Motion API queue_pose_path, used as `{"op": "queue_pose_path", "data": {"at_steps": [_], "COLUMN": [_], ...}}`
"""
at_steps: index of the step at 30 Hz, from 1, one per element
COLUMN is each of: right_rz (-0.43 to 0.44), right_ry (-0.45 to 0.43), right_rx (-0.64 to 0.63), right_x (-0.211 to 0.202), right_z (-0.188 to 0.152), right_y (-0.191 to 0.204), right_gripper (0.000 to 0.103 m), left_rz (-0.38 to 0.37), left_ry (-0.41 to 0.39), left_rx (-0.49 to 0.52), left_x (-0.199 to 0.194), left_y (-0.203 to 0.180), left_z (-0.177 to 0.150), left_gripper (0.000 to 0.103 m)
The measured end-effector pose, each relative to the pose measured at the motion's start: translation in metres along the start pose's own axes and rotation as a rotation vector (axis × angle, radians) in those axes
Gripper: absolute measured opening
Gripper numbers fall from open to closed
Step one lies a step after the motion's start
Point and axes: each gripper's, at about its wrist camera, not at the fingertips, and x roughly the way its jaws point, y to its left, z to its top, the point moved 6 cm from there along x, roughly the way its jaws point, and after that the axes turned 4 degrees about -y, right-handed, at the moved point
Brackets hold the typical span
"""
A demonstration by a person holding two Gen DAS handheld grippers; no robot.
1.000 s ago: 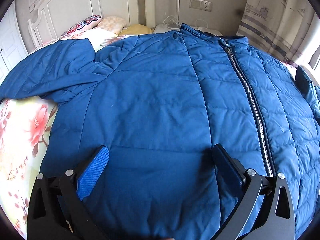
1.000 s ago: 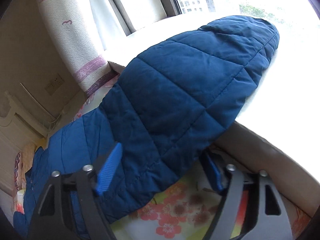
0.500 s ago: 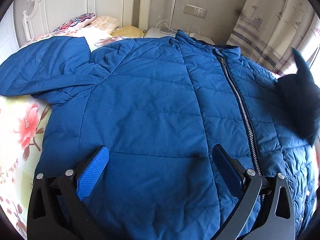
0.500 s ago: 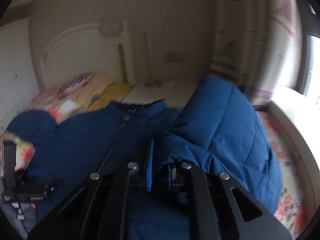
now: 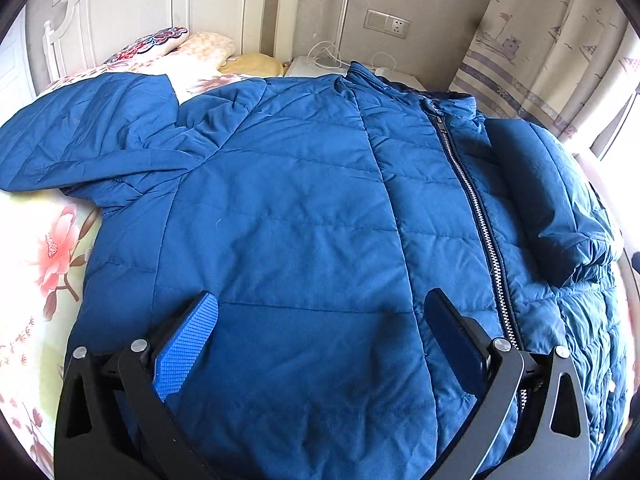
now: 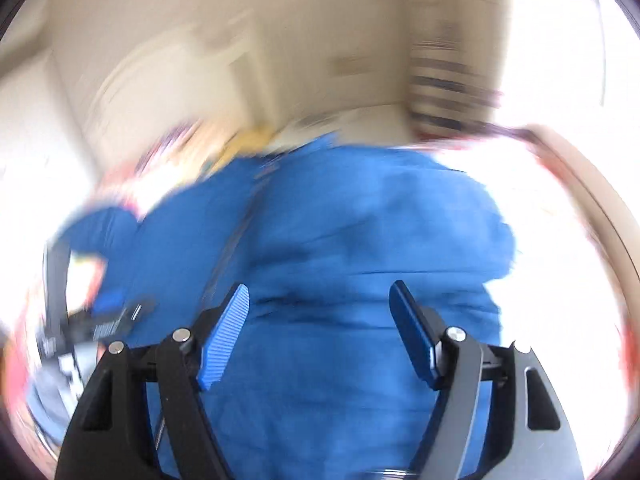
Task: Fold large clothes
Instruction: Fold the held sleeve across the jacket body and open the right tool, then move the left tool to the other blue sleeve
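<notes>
On the floral bedsheet point(image 5: 44, 240) a blue puffer jacket point(image 5: 288, 216) is spread front up, collar toward the headboard point(image 5: 132, 4). One sleeve point(image 5: 552, 196) is already laid in over the chest, just beside the zipper point(image 5: 472, 208); the other sleeve point(image 5: 80, 136) is stretched away from the zipper, unfolded. The sleeve-folding step is judged half done. The right gripper point(image 6: 320, 320) has just been opening, jaws apart, nothing between them; its view is blurred. The left gripper point(image 5: 320, 328) is held over the hem with jaws wide apart, nothing clamped. Next, the outstretched sleeve is judged to need gripping near its cuff and carrying in across the zipper.
</notes>
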Motion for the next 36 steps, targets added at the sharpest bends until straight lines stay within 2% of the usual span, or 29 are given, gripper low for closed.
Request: {"op": "queue_pose_path", "data": {"at_steps": [3,5,7,9,11,14,17,19,20,21,22,23,25,26,28,30,31,32,36], "right_rz": [0.029,0.073,0.082,0.098,0.127,0.176,0.264,0.368,0.427,0.48,0.492,0.484,0.503,0.499,0.421,0.224,0.156,0.059,-0.164], "right_ry": [0.025,0.051,0.059,-0.03,-0.123,-0.168,-0.175,-0.128,-0.088,-0.043,-0.03,-0.041,-0.055,-0.069,-0.088,-0.081,-0.072,-0.048,0.056], "right_rx": [0.328,0.425,0.468,0.447,0.318,0.125,-0.074,-0.19,-0.232,-0.277,-0.311,-0.341,-0.335,-0.309,-0.273,-0.25,-0.244,-0.233,-0.191], "right_x": [0.012,0.029,0.041,0.033,0.016,-0.001,-0.002,0.008,0.012,0.019,0.022,0.023,0.019,0.015,0.007,0.01,0.018,0.025,0.064], "right_z": [0.006,0.007,0.009,0.019,0.034,0.054,0.067,0.062,0.057,0.051,0.048,0.046,0.047,0.05,0.047,0.043,0.04,0.034,0.002], "right_y": [-0.073,-0.094,-0.099,-0.087,-0.051,0.022,0.12,0.187,0.216,0.243,0.26,0.273,0.272,0.259,0.223,0.162,0.14,0.105,0.014], "right_gripper": [0.073,0.073,0.072,0.034,0.023,0.019,0.019,0.023,0.033,0.056,0.063,0.064,0.064,0.064,0.064,0.064,0.064,0.064,0.063], "left_rz": [-0.025,-0.057,-0.072,-0.07,-0.063,-0.059,-0.071,-0.086,-0.093,-0.099,-0.107,-0.111,-0.116,-0.117,-0.121,-0.13,-0.133,-0.135,-0.134], "left_ry": [-0.02,-0.054,-0.082,-0.083,-0.087,-0.098,-0.09,-0.091,-0.093,-0.095,-0.098,-0.099,-0.1,-0.102,-0.1,-0.096,-0.094,-0.091,-0.093], "left_rx": [-0.013,-0.02,-0.014,-0.007,-0.002,-0.008,-0.021,-0.034,-0.04,-0.046,-0.053,-0.057,-0.06,-0.059,-0.051,-0.046,-0.043,-0.043,-0.052], "left_x": [-0.004,-0.011,-0.016,-0.016,-0.016,-0.016,-0.015,-0.015,-0.016,-0.017,-0.017,-0.018,-0.018,-0.018,-0.019,-0.019,-0.018,-0.018,-0.019], "left_y": [0.001,0.001,0.0,-0.002,-0.003,-0.002,0.0,0.002,0.003,0.004,0.006,0.006,0.006,0.006,0.005,0.003,0.002,0.002,0.004], "left_z": [0.002,0.005,0.008,0.008,0.007,0.01,0.01,0.01,0.01,0.01,0.01,0.01,0.009,0.009,0.009,0.009,0.009,0.009,0.01], "left_gripper": [0.099,0.099,0.099,0.099,0.099,0.099,0.099,0.099,0.099,0.099,0.099,0.099,0.099,0.099,0.099,0.099,0.099,0.099,0.099]}}
